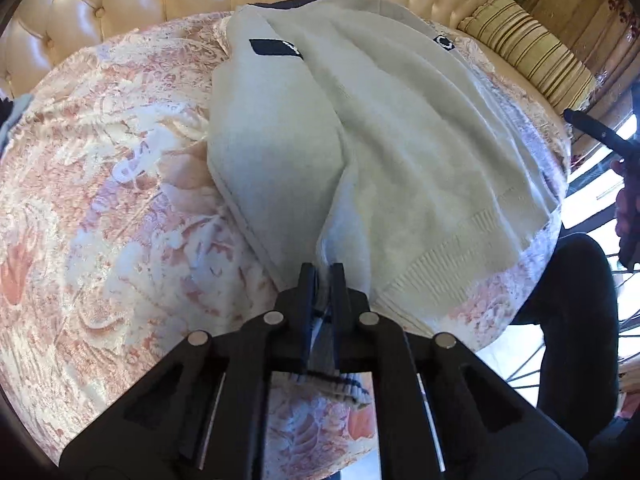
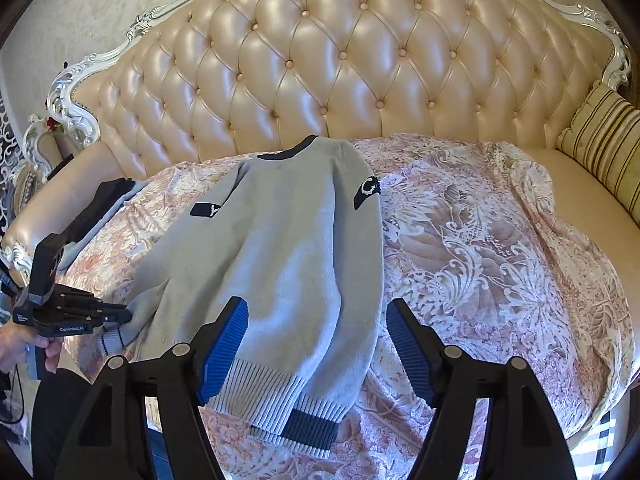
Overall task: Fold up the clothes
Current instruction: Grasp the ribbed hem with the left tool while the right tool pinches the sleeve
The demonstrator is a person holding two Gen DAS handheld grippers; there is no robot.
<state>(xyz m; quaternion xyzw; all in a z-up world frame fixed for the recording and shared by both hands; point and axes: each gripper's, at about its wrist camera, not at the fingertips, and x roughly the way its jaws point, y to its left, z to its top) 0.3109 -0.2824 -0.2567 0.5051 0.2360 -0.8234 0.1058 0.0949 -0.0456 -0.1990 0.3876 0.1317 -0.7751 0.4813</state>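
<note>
A light grey knit sweater [image 2: 280, 248] with navy collar, navy arm patches and a striped ribbed hem lies face down on the bed, collar toward the headboard. It also shows in the left wrist view [image 1: 400, 140]. My left gripper [image 1: 323, 276] is shut on the sweater's left sleeve near its striped cuff [image 2: 114, 338], at the bed's near edge; it shows in the right wrist view [image 2: 116, 316]. My right gripper [image 2: 316, 340] is open and empty, its blue-padded fingers [image 2: 226, 344] hovering over the sweater's hem.
The bed has a pink and white floral cover [image 2: 500, 248] and a tufted cream headboard [image 2: 340, 60]. A striped cushion [image 2: 608, 140] lies at the right. Dark and grey folded clothes [image 2: 100, 204] sit at the left edge. The person's dark trouser leg [image 1: 572, 320] stands by the bed.
</note>
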